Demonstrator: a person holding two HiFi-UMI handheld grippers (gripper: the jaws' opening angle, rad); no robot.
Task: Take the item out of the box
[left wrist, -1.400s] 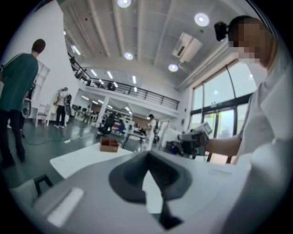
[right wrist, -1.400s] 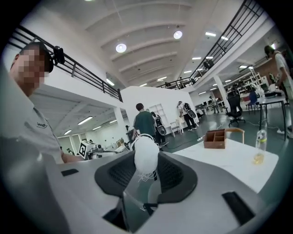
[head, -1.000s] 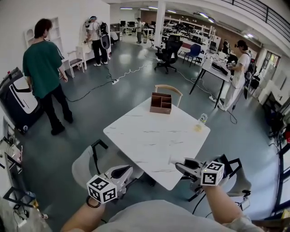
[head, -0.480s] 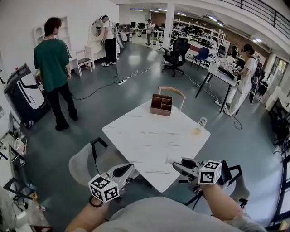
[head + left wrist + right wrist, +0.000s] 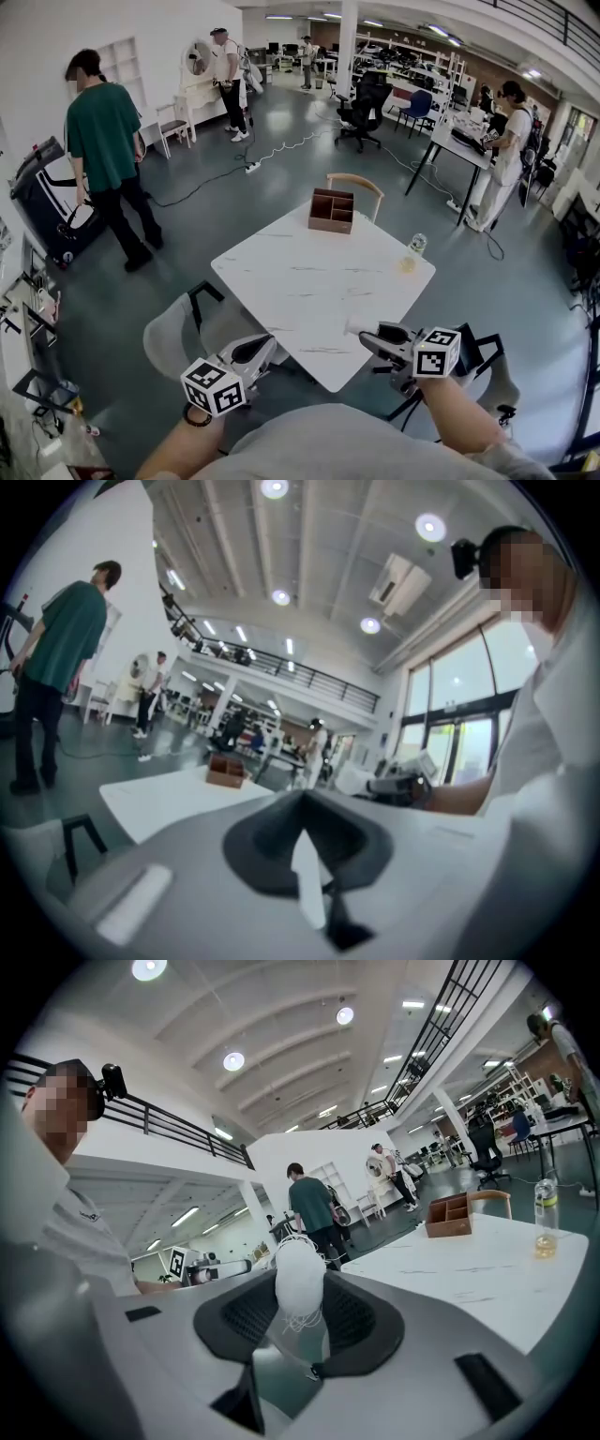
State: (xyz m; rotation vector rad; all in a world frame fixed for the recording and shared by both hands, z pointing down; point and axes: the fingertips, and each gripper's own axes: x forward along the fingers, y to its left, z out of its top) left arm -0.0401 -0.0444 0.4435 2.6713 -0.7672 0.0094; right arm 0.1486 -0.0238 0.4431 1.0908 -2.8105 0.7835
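Right claw (image 5: 360,332) holds white item (image 5: 298,1281) beside white table (image 5: 309,281).

Looked steeply down from the head, over both forearms, onto the white marble-veined square worktop (image 5: 319,281) and far across the hall floor. Rode low on the left claw (image 5: 270,343), close behind its dark pads, and faced roughly level across the worktop toward the brown wooden compartment box (image 5: 333,211), with the right claw (image 5: 380,785) off to the right. Sat likewise on the right claw, tight on the white rounded lump (image 5: 298,1274) pinched there, with the left claw off to the left. Shared among all three: worktop, box and the person in the green shirt (image 5: 101,141).
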